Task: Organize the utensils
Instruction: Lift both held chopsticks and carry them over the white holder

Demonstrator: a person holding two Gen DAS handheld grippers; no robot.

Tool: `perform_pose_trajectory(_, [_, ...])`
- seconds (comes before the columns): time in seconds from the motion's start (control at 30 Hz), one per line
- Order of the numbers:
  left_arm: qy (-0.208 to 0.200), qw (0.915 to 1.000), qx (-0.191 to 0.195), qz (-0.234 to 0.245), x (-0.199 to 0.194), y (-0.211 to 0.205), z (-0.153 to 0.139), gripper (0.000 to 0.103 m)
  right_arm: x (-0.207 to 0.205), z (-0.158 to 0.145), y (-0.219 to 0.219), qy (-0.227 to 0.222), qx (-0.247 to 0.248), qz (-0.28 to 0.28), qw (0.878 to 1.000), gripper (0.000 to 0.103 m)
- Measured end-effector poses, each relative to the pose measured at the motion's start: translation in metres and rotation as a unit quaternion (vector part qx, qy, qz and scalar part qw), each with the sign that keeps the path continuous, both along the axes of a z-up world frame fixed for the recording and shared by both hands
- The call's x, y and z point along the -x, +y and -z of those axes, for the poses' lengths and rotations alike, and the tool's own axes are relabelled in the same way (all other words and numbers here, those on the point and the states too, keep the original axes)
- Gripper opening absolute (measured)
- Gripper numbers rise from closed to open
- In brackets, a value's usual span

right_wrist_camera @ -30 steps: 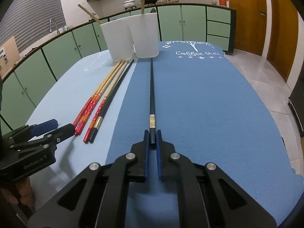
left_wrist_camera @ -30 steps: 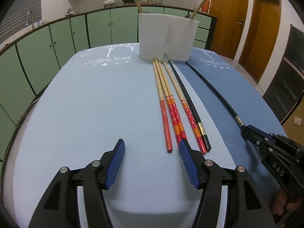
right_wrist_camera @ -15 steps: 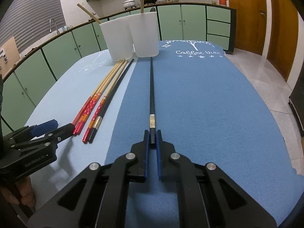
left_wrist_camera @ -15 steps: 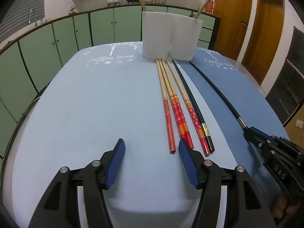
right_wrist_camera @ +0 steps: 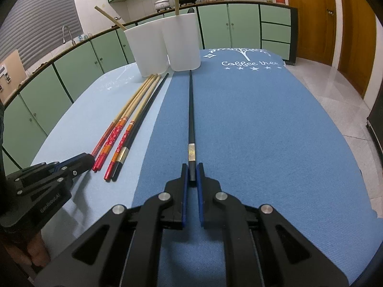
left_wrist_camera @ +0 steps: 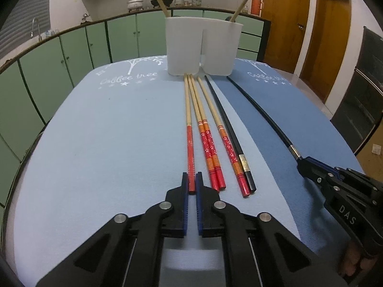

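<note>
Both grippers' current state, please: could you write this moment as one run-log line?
left gripper: shut on leftmost red-handled chopstick | right gripper: shut on black chopstick | both chopsticks flat on mat | white holder: two chopsticks inside

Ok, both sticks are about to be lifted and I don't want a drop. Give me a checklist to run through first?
1. Left tongs shut on the leftmost red chopstick: ok.
2. Only that stick between them; its neighbours lie just outside: ok.
3. Right tongs shut on the separate black chopstick: ok.
4. Grips sit at the very ends, so the sticks may droop: not ok.
5. White holder upright, tops open: ok.
6. Grip firmness: cannot tell.
</note>
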State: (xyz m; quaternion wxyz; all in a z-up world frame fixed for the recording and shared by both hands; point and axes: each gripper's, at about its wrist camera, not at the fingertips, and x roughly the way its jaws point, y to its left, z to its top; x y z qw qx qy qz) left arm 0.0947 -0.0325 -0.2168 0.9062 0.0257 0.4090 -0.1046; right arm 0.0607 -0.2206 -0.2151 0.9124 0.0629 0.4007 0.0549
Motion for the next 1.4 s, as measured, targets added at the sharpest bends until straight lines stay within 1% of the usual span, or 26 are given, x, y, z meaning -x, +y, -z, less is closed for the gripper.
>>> perform_pose_trajectory(0.17, [-0.008,1.0,0.004,-0.004,0.004,0.003,-0.007,0.006,0.001,-0.005,-0.001,-0.001,0.006,-0.007,1.0,0.006])
perform_pose_trajectory(0.27, [-0.031,0.9995,0.005,-0.002,0.009,0.005,-0.025,0.005,0.003,-0.015,-0.004,-0.01,0.007,-0.009,1.0,0.006])
perform_pose_trajectory(0.37, [-0.055,0.9985,0.0,-0.002,0.012,0.008,-0.046,0.005,0.004,-0.032,-0.007,-0.032,0.012,-0.011,0.999,0.006])
perform_pose_trajectory(0.63, [-0.117,0.993,0.01,-0.005,0.014,0.014,-0.104,0.005,0.001,-0.088,-0.019,-0.092,0.011,-0.019,0.996,0.006])
perform_pose_trajectory(0.83, [-0.151,0.9883,0.021,0.001,0.008,0.016,-0.142,0.005,-0.014,-0.132,-0.033,-0.116,-0.022,-0.023,0.993,0.006])
perform_pose_trajectory(0.97, [-0.172,0.9849,0.022,0.003,0.003,0.015,-0.161,0.005,-0.026,-0.154,-0.039,-0.129,-0.033,-0.025,0.991,0.006])
perform_pose_trajectory(1.13, [-0.185,0.9823,0.028,0.009,-0.009,0.014,-0.178,0.005,-0.043,-0.179,-0.041,-0.126,-0.043,-0.037,0.99,0.006])
perform_pose_trajectory(1.27, [-0.187,0.9819,0.027,0.017,-0.017,0.011,-0.187,0.005,-0.06,-0.195,-0.039,-0.111,-0.049,-0.058,0.991,0.006])
perform_pose_trajectory(1.4, [-0.185,0.9819,0.033,0.021,-0.021,0.01,-0.191,0.005,-0.07,-0.207,-0.031,-0.112,-0.037,-0.072,0.99,0.006])
